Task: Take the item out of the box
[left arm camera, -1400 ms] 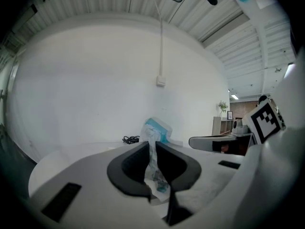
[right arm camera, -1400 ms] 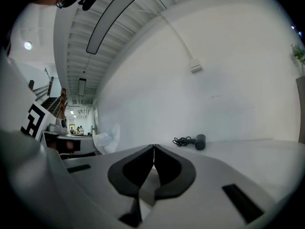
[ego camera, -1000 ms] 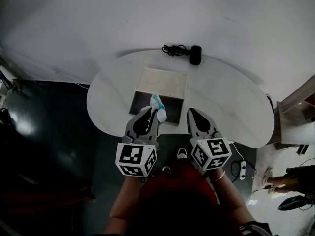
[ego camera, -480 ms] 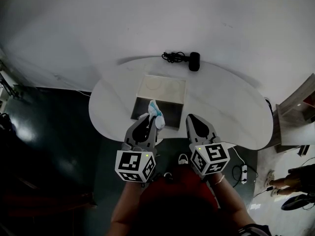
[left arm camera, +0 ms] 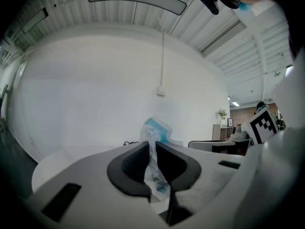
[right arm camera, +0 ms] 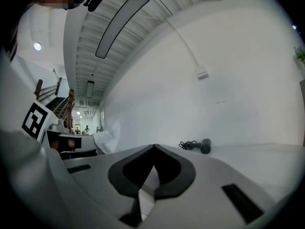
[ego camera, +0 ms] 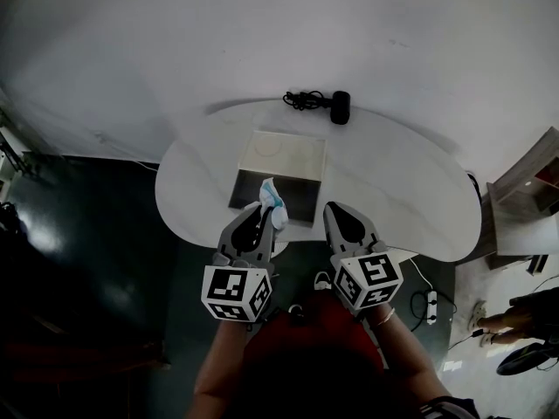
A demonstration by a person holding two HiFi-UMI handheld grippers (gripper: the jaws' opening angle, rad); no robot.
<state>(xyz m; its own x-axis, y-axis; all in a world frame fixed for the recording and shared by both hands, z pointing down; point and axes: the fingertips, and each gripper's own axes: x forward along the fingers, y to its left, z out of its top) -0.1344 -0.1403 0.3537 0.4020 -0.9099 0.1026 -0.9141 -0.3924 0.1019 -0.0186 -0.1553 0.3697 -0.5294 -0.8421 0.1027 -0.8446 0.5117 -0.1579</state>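
An open, shallow box (ego camera: 281, 155) with a pale inside lies in the middle of the white table (ego camera: 393, 182). My left gripper (ego camera: 265, 214) hovers over the box's near edge, shut on a small white and blue packet (ego camera: 272, 201). In the left gripper view the crumpled packet (left arm camera: 153, 138) is pinched between the dark pads and sticks up above them. My right gripper (ego camera: 333, 210) is beside it, by the table's near edge. Its tips meet with nothing between them in the right gripper view (right arm camera: 153, 147).
A black device with a coiled cable (ego camera: 336, 106) lies at the table's far edge, also visible in the right gripper view (right arm camera: 204, 146). A wooden shelf (ego camera: 524, 203) stands to the right. A power strip (ego camera: 430, 302) lies on the floor under the table's near edge.
Both grippers stay almost where they were, the left one still holding the packet over the box's near edge. Only the head view has shifted slightly.
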